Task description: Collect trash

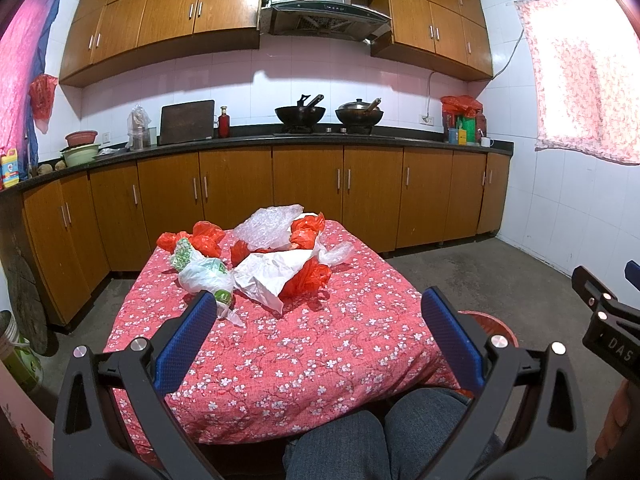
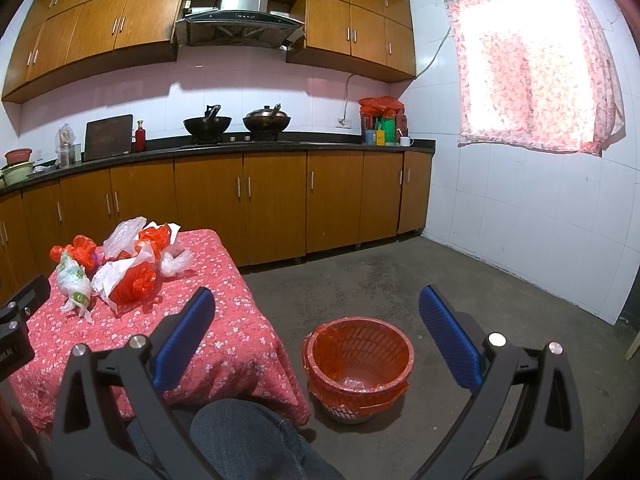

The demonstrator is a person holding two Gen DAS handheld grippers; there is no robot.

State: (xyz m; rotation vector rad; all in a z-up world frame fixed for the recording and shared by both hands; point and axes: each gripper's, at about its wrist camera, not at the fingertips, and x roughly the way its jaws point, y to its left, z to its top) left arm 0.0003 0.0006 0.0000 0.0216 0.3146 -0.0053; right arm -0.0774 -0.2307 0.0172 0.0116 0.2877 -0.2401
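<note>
Hovering above the near edge of the desk (image 1: pixel 280 360), the left tool (image 1: pixel 316 320) stood with its blue fingers (image 1: pixel 188 340) spread wide and nothing between them. The right tool (image 2: pixel 316 320) hung likewise wide open and empty, over the concrete floor (image 2: pixel 380 280) beside the desk, with the red trash basket (image 2: pixel 358 364) seen between its fingers. That basket sat on the floor just beside the desk's corner, lined with a red bag; something pale lay at its bottom, possibly a scrap of plastic, though the view was too poor to tell. The trash pile (image 1: pixel 264 256) lay toward the far end of the desk's floral red cloth: orange-red plastic bags (image 1: pixel 306 276), a clear crumpled bag (image 1: pixel 268 226), white paper (image 1: pixel 272 272) and a white bag with green print (image 1: pixel 204 276), all touching or overlapping. A person's jeans-clad knees (image 1: pixel 380 432) showed below the left tool.
</note>
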